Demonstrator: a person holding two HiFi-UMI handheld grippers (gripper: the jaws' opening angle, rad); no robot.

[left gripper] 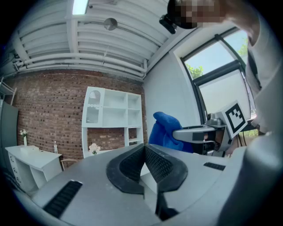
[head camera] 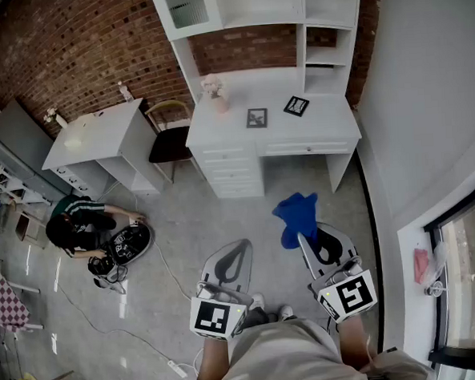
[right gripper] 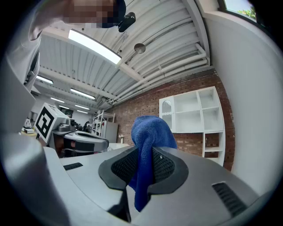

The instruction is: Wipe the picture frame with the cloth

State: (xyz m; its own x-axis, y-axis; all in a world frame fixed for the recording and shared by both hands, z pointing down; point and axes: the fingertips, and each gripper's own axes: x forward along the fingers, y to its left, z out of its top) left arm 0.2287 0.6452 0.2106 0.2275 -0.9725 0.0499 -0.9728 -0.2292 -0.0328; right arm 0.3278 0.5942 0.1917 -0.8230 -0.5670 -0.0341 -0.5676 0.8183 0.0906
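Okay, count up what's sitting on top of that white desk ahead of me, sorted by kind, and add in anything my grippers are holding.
Small dark-edged picture frames on the white desk: 2
Pale pink flower bunch on the desk: 1
Blue cloth, clamped in the right gripper: 1
Total: 4

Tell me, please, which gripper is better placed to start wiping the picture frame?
The right gripper, probably: its jaws are shut on the blue cloth, while the left gripper is shut on nothing. Both hang well short of the desk bearing the picture frames.
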